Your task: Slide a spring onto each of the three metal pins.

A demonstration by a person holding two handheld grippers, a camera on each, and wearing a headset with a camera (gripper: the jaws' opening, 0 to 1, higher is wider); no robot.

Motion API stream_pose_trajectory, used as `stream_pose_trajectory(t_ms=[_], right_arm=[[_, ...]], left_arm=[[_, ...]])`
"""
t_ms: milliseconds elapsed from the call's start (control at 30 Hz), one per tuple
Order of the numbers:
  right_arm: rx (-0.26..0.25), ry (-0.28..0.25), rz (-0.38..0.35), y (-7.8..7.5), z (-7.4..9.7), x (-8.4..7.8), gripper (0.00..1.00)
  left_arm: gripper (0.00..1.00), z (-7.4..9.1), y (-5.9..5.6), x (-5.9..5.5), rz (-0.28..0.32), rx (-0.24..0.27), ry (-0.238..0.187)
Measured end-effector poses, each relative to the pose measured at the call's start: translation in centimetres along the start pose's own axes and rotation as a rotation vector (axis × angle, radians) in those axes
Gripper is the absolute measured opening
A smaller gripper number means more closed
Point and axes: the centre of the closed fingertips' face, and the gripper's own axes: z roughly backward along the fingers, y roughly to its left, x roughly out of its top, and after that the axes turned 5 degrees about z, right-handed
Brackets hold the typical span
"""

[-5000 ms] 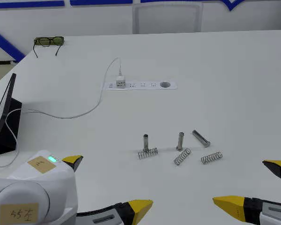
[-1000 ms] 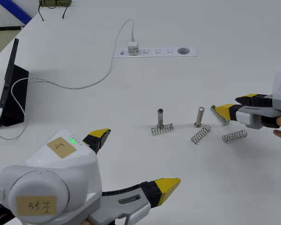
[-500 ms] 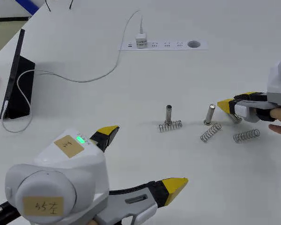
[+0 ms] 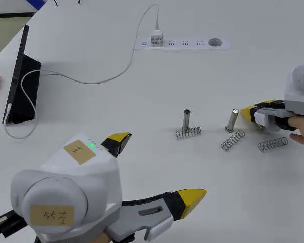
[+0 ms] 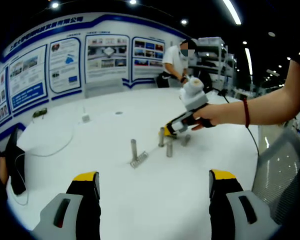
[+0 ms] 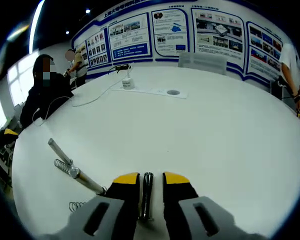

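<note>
Two metal pins stand on the white table: one [image 4: 187, 119] upright, the other [image 4: 232, 120] leaning a little. Three springs lie beside them: the left spring [image 4: 188, 133], the middle one [image 4: 233, 140] and the right one [image 4: 272, 144]. My right gripper [image 4: 256, 115] rests low on the table just right of the leaning pin. In the right gripper view it [image 6: 147, 182] is shut on the third pin [image 6: 147, 195], which lies between its yellow fingertips. My left gripper [image 4: 154, 167] hovers open at the near left, holding nothing, and faces the pins [image 5: 134, 149].
A white power strip [image 4: 185, 43] with a plugged charger and cable [image 4: 116, 76] lies at the back. A dark tablet [image 4: 21, 91] stands on the left. A person's hand [image 5: 210, 114] holds the right gripper, and other people stand beyond the table.
The right gripper has come in from the near right to the lying pin and closed round it. The left gripper has risen in the head view; the camera has shifted down.
</note>
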Motion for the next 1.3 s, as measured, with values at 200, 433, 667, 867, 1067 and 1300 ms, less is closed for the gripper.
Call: stream_pose_trajectory(t_ms=[200,433,667,867,1067,1300], right_arm=[[-0.016,0.015,0.019,0.2,0.0,-0.2,0.13],[-0.009,0.021,-0.067,0.1,-0.2,-0.3,0.09],[-0.004,0.012,-0.109,-0.1,0.3,-0.2,0.09],[-0.010,-0.006,-0.100,-0.1,1.3,0.4,0.08],[-0.018,-0.011,-0.091,-0.2,2.5,0.7,0.08],[-0.031,-0.022,-0.071,-0.2,4.0,1.1,0.08]], left_arm=[[0.92,0.0,-0.1,0.2,-0.003,-0.003,-0.003],[0.92,0.1,0.0,0.1,-0.009,0.002,0.001],[0.92,0.4,0.1,0.4,-0.013,0.009,-0.008],[0.91,0.5,0.2,0.6,-0.014,0.014,-0.012],[0.91,0.5,-0.1,1.3,-0.024,0.010,-0.030],[0.90,0.7,-0.4,1.7,-0.030,0.004,-0.043]])
